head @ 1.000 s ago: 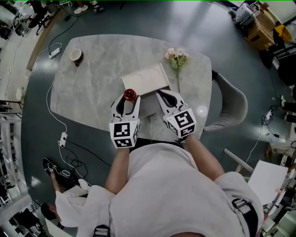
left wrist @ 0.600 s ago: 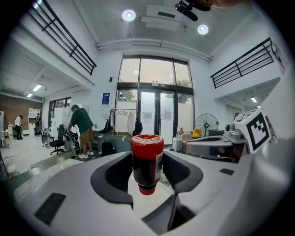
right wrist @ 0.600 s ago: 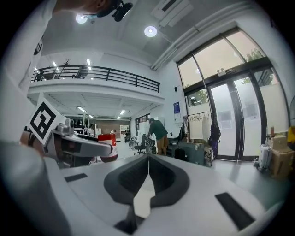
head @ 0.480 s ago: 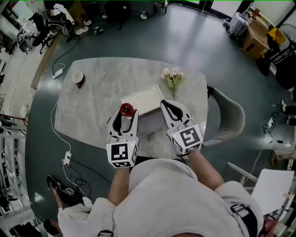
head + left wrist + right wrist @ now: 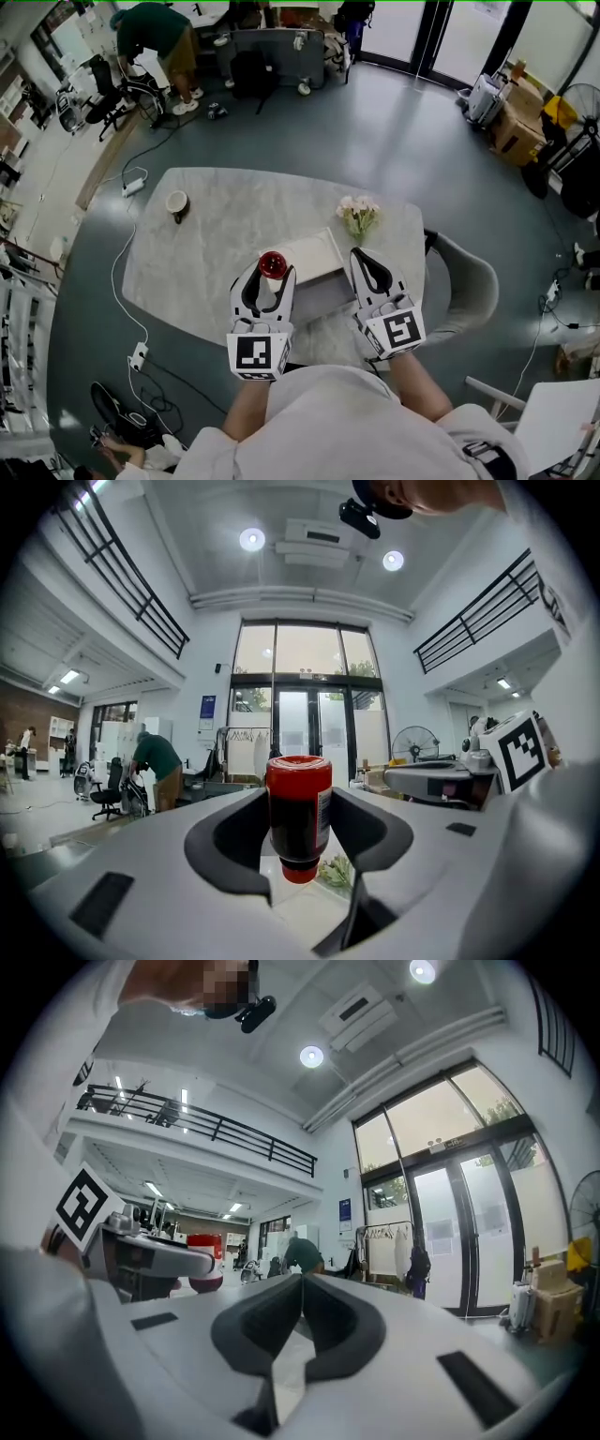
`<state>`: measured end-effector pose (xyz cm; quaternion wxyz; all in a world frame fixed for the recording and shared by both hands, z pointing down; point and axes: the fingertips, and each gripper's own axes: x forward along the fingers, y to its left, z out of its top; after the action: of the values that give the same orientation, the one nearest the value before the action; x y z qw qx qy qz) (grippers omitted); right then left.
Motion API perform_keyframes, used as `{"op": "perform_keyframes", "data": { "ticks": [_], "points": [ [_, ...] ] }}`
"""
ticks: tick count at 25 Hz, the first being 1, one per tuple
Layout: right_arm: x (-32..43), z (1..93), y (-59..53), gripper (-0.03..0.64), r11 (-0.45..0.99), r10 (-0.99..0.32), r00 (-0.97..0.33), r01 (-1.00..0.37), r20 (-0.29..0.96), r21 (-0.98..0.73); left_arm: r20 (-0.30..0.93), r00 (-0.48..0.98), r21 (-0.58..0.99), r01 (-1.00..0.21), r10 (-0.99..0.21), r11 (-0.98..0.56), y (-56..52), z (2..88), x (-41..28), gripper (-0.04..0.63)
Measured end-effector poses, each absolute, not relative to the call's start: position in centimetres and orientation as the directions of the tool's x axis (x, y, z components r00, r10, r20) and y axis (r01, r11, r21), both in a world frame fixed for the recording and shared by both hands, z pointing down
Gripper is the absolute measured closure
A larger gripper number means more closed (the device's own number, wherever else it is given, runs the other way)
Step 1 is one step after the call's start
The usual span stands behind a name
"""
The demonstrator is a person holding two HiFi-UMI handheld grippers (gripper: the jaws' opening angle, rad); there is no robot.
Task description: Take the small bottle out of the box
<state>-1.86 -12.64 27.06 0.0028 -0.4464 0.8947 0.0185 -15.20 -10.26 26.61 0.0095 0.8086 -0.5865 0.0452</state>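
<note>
My left gripper [image 5: 271, 278] is shut on a small bottle [image 5: 272, 265] with dark red contents and a red cap. In the left gripper view the bottle [image 5: 298, 811] hangs cap-down between the jaws, lifted high with the room behind it. The white box [image 5: 307, 259] lies on the marble table [image 5: 206, 234], just beyond both grippers. My right gripper [image 5: 368, 269] is shut with nothing in it, its jaws meeting in the right gripper view [image 5: 301, 1283], where the bottle [image 5: 204, 1259] shows at the left.
A bunch of pale flowers [image 5: 358, 215] lies beyond the box on the right. A cup [image 5: 177, 202] stands at the table's far left. A grey chair [image 5: 466, 281] is at the table's right. A person in green [image 5: 155, 33] bends over by desks far off.
Both grippers have risen and tipped upward, the left one carrying the bottle up with it. The head view has swung up to take in more of the room beyond the table.
</note>
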Motion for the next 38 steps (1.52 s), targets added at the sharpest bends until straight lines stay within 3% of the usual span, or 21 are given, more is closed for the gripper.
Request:
{"op": "perform_keyframes", "data": {
  "ticks": [38],
  "points": [
    [-2.7,27.0,-12.2,0.591,0.6,-0.799,-0.601,-0.799,-0.016,0.043,0.099,0.331,-0.019,-0.942,-0.938,-0.334,-10.0,27.4,-15.0,0.373]
  ]
}}
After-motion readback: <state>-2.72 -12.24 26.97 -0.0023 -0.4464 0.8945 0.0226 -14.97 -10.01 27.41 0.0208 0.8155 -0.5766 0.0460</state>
